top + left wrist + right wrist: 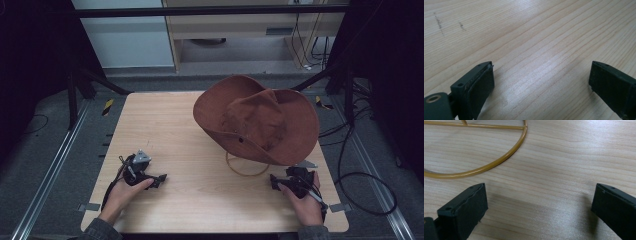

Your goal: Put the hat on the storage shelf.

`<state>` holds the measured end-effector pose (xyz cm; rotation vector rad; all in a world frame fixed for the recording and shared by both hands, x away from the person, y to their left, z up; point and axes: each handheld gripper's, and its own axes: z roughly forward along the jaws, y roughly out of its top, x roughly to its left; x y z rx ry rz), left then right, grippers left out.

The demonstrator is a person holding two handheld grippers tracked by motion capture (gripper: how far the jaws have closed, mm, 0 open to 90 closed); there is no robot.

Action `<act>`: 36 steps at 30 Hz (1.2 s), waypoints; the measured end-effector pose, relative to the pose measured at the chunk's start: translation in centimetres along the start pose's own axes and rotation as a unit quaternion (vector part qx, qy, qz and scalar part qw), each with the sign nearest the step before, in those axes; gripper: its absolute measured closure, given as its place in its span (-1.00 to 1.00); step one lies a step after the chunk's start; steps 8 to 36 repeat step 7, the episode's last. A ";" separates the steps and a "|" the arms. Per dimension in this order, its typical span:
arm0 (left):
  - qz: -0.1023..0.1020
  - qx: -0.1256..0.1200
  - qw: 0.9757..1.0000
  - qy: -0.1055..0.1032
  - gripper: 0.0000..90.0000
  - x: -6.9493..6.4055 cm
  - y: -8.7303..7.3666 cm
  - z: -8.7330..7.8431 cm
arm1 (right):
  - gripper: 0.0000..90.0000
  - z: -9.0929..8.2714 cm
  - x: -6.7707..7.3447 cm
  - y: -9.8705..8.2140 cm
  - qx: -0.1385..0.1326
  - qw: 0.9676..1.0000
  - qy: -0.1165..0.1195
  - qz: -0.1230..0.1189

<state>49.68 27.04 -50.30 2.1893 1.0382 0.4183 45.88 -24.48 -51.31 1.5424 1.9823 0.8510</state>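
A big brown hat point(257, 120) with a wide floppy brim sits in the upper right part of the high view, over the far right side of the light wooden surface point(190, 150). The hat rests on a thin gold wire stand point(247, 170), and the round ring at the bottom of the stand peeks out under the brim, lying flat on the wood. In the lower left of the high view, the person's left hand point(122, 192) holds the left gripper point(159, 180) low over the surface, pointing to the right. In the lower right, the right hand point(305, 202) holds the right gripper point(274, 181) just below the hat's brim, close to the gold ring but not touching it. In the left gripper view, the two black jaws of the left gripper point(541, 80) are spread wide apart, with only bare wood grain between them and a few small dark marks on the wood in the upper left of the frame. In the right gripper view, the right gripper point(540, 202) also has its jaws spread wide with nothing between them. The gold ring point(499, 161) curves across the upper left of that frame, near the left jaw but apart from it. Dark floor, cables and black frame bars lie around the surface.
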 end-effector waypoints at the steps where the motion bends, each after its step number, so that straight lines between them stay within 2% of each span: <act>1: 0.007 -0.002 1.000 0.004 -0.88 -0.1 -0.1 0.0 | -0.99 0.0 0.0 0.0 0.000 1.000 -0.001 0.000; 4: 0.008 -0.021 1.000 0.006 -0.91 -0.1 -0.6 0.1 | -0.99 0.0 0.0 0.0 0.000 1.000 -0.001 0.000; 36: 0.009 -0.020 1.000 0.005 -0.91 -0.1 -0.7 0.0 | -0.99 0.0 0.0 0.0 0.000 1.000 0.000 0.000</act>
